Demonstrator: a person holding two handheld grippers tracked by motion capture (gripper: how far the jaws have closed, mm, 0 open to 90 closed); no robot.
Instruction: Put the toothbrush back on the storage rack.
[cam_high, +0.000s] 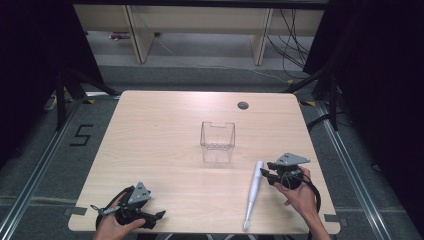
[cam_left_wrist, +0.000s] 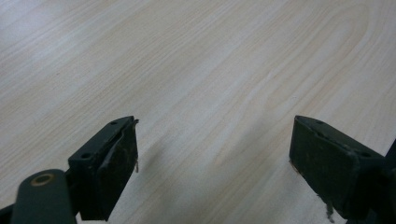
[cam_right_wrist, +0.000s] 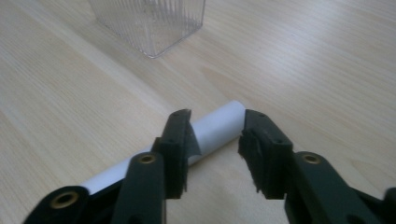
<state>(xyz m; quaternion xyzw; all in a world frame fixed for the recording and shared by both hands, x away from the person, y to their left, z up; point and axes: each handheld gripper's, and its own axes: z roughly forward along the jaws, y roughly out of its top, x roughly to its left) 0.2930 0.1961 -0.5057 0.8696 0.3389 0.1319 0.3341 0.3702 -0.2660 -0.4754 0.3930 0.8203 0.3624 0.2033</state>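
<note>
The tabletop (cam_high: 165, 145) carries a clear ribbed container (cam_high: 218, 141), empty, so nothing is stowed yet. Near it lies a white, smooth, tapering cylinder (cam_high: 254, 192), unlifted. The right gripper (cam_right_wrist: 215, 135) straddles its thick end, fingers half-closed, not yet clamping. The left gripper (cam_left_wrist: 215, 154) rests wide open, holding nothing.
</note>
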